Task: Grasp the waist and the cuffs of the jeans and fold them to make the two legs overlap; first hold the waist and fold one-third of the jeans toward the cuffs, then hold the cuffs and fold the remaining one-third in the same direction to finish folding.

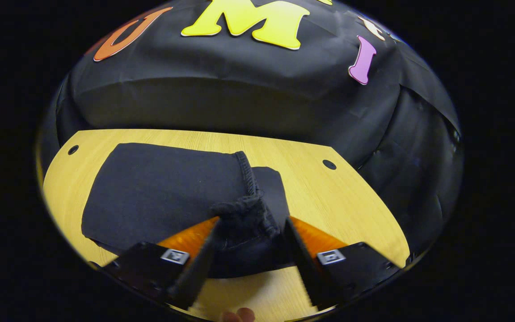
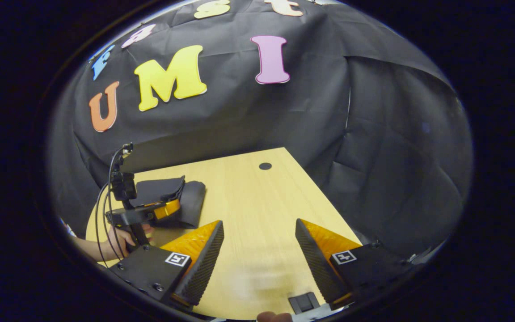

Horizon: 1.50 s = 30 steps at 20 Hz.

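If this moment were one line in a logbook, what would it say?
left gripper: fingers around bunched jeans edge | right gripper: open, nothing held, above bare table | jeans: folded, dark, lying left

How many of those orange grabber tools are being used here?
2. The left gripper is over the jeans at the table's left end, with bunched dark fabric between its fingers. The right gripper hovers open over bare wood, apart from the jeans.
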Motion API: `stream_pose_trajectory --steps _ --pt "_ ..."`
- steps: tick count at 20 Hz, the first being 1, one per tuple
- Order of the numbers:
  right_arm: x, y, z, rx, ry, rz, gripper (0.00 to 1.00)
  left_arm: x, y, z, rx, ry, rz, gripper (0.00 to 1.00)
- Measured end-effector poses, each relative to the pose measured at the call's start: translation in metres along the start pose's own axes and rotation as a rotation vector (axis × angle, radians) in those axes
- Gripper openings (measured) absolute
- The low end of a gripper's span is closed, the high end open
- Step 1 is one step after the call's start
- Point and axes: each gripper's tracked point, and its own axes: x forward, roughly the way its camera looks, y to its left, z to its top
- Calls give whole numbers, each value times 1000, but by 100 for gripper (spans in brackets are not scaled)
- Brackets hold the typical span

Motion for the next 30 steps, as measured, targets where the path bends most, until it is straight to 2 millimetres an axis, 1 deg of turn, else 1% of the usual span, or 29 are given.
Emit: stream_pose_trajectory --steps 1,3,4,5,6,8,10,11,12,14,15,17,18,20,22,23,24,25,28,30 --pt "2 4 4 -11 -15 16 99 -3 -1 2 -11 -5 2 100" --pt "7 22 21 -44 -60 55 99 -25 -1 15 -40 -40 9 100" --pt "8 35 31 -61 -87 82 94 -39 3 27 -50 -66 19 100" --pt "10 48 39 -81 -112 107 94 -53 8 40 -52 -99 31 100" --pt "10 62 49 -101 -141 132 99 -71 15 57 -46 -136 49 100" --pt "5 89 68 -148 -201 158 99 -113 31 93 -22 -238 87 100" --pt "-5 125 88 -165 -268 200 94 -158 46 130 1 -345 132 99" --pt "-10 140 95 -160 -296 219 94 -179 54 147 11 -397 151 98" --pt "-18 157 103 -150 -325 238 99 -201 60 162 21 -443 170 98" --pt "-37 191 121 -141 -413 275 99 -252 68 182 49 -530 195 98" --pt "-48 198 122 -143 -440 269 94 -273 72 185 63 -565 208 98" --pt "-70 217 119 -147 -485 260 93 -315 76 189 83 -628 231 98" --pt "-83 223 117 -158 -513 245 93 -331 76 188 89 -649 234 98" --pt "-109 237 108 -207 -560 237 93 -354 78 178 108 -661 244 98" --pt "-130 247 95 -240 -582 243 94 -370 76 167 134 -670 249 98" --pt "-137 252 89 -238 -582 258 94 -378 76 164 140 -671 254 98" --pt "-142 254 85 -225 -579 265 94 -381 76 160 137 -663 252 98" --pt "-147 252 83 -209 -579 264 94 -382 76 155 137 -657 254 98" --pt "-147 251 77 -205 -568 266 94 -387 78 149 109 -647 268 98" --pt "-145 250 73 -213 -554 270 94 -387 79 151 104 -648 275 98"
